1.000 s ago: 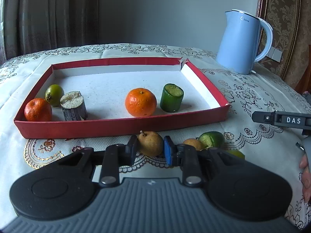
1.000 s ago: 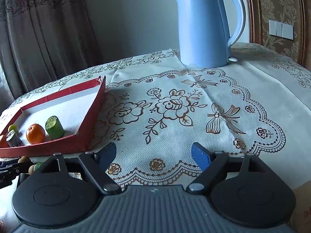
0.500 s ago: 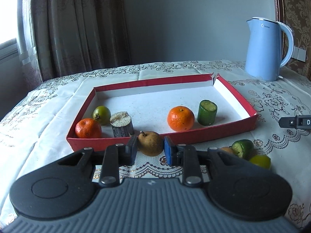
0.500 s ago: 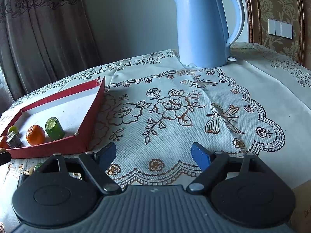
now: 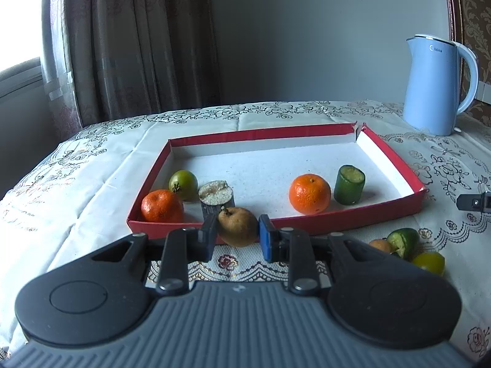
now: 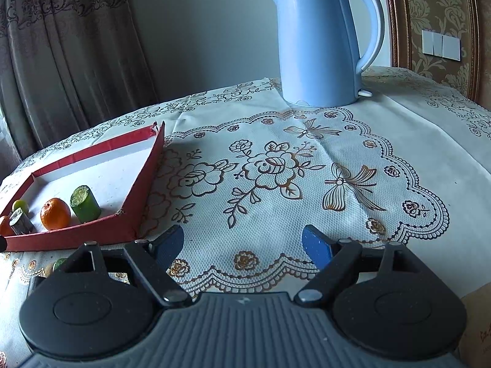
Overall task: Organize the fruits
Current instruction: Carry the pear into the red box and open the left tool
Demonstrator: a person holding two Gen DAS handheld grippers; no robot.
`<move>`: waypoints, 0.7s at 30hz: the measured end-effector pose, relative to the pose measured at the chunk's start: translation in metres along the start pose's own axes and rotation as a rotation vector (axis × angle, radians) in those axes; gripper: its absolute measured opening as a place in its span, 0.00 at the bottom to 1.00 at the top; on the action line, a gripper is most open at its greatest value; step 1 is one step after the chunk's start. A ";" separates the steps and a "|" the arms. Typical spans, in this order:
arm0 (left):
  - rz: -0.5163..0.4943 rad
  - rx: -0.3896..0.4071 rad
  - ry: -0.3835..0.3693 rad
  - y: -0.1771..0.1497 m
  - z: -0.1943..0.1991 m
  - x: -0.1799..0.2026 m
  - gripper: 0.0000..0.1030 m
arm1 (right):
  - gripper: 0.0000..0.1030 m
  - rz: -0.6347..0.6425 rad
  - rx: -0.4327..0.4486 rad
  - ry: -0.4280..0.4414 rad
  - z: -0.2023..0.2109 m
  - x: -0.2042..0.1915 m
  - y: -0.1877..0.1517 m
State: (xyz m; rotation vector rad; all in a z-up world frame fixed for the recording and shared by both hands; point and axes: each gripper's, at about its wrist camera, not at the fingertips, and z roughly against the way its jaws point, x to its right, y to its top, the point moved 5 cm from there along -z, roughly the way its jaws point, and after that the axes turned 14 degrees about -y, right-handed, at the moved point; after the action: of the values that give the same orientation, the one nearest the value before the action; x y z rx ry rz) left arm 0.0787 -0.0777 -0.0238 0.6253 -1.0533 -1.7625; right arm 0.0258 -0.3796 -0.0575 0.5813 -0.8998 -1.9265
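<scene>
pear in the grip, tray half filled

the left gripper (image 5: 237, 235) clamps the brown pear (image 5: 237, 226), carried above the cloth just in front of the near wall of the red tray (image 5: 337, 225). the tray already holds two oranges (image 5: 310, 193), a green fruit (image 5: 183, 180) and two cut stubs (image 5: 349, 184). on the cloth to the right, a small cluster of fruit (image 5: 403, 239) waits outside. the right gripper (image 6: 242, 247) hangs wide apart and empty over the lace mat. roughly halfway, it looks.
</scene>
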 end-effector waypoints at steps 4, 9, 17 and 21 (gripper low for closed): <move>-0.014 0.024 -0.013 0.016 -0.008 -0.001 0.25 | 0.82 0.000 -0.001 0.000 0.000 0.000 0.000; -0.037 0.019 -0.024 0.036 -0.032 -0.002 0.25 | 0.82 -0.003 -0.005 0.002 -0.001 0.000 0.000; 0.021 0.004 0.036 0.035 -0.057 -0.017 0.66 | 0.82 -0.030 -0.016 0.011 -0.003 0.003 0.000; -0.010 0.047 0.057 0.035 -0.035 -0.022 0.84 | 0.82 -0.035 -0.017 0.014 -0.003 0.003 0.000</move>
State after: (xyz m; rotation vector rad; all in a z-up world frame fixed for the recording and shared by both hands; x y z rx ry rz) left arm 0.1310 -0.0772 -0.0115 0.7069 -1.0567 -1.7233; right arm 0.0263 -0.3838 -0.0595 0.6039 -0.8683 -1.9575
